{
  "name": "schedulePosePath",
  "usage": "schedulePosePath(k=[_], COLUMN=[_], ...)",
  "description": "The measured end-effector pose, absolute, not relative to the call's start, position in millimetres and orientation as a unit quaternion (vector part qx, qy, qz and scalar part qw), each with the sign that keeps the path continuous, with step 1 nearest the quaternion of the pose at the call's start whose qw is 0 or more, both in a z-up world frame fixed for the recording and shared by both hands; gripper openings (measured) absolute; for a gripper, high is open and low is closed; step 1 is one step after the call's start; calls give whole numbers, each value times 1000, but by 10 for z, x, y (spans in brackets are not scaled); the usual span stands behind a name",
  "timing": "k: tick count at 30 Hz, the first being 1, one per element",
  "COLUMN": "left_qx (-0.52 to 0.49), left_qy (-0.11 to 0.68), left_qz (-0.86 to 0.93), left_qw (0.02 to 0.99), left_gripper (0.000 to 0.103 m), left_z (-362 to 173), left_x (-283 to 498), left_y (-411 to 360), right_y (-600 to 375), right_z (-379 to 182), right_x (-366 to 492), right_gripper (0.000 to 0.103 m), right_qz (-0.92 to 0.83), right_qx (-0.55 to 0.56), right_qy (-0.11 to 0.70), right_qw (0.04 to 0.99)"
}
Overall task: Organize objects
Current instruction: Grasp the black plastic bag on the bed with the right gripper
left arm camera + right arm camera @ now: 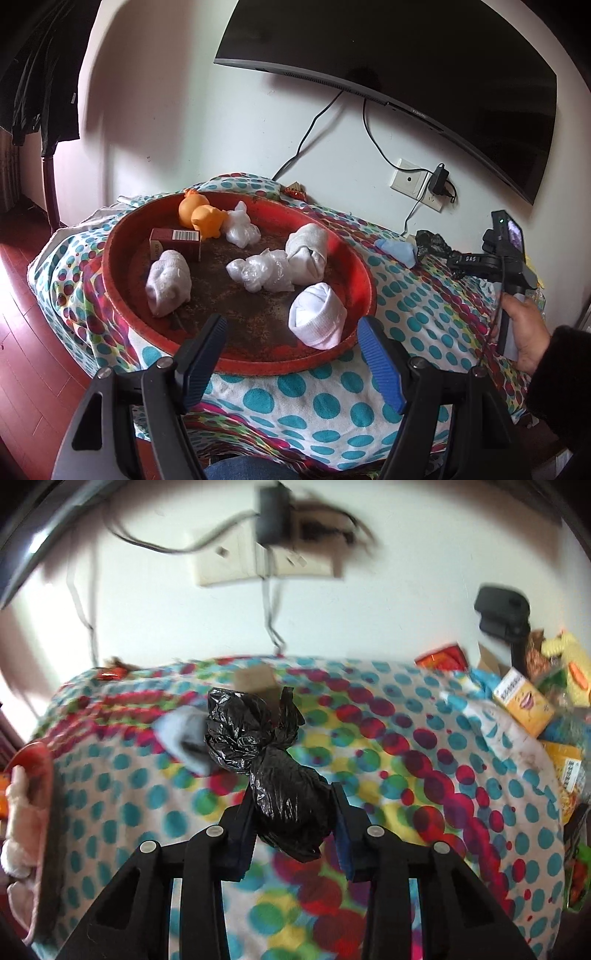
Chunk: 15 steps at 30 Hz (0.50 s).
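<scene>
A round red tray (pixel 122 229) lies on the dotted cloth and holds rolled white socks (pixel 317 320), crumpled clear plastic bags (pixel 263 270), an orange toy (pixel 202 217) and a dark red carton (pixel 176 243). My left gripper (pixel 291 334) hovers open over the tray's near rim, nothing between its blue pads. My right gripper (pixel 293 805) is shut on a knotted black plastic bag (pixel 255 731), lifted above the cloth. In the left wrist view, a hand (pixel 524 332) holds the right gripper's handle at the right; the black bag (pixel 434 243) shows beyond it.
A pale blue sock (pixel 184 734) lies on the cloth behind the black bag. Boxes and snack packets (pixel 524 701) crowd the table's right end. A wall socket with a charger (pixel 439 181) and a television (pixel 406 59) are on the wall behind.
</scene>
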<state>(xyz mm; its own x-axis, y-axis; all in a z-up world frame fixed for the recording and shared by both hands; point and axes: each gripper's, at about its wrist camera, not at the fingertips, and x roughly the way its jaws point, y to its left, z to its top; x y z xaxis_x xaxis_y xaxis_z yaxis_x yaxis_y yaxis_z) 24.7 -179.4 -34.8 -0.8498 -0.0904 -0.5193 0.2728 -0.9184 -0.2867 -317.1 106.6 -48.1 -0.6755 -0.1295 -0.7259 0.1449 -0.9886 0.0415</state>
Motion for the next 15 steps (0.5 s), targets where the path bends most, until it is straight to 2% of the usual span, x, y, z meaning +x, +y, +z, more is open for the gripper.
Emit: schedulePosePath(k=[9, 15], left_qx=[251, 262], left_qy=[164, 178], left_qz=[-949, -942], left_qw=[102, 115], left_gripper=[75, 75], left_z=[-335, -389], left_x=[456, 526], left_y=[-1671, -1737], right_y=[799, 537], right_z=[-28, 178], right_x=[-2738, -2523], right_gripper=[34, 34], right_qz=[-927, -939], right_qx=[356, 332], right_qy=[-6, 31], right_qw=[118, 86])
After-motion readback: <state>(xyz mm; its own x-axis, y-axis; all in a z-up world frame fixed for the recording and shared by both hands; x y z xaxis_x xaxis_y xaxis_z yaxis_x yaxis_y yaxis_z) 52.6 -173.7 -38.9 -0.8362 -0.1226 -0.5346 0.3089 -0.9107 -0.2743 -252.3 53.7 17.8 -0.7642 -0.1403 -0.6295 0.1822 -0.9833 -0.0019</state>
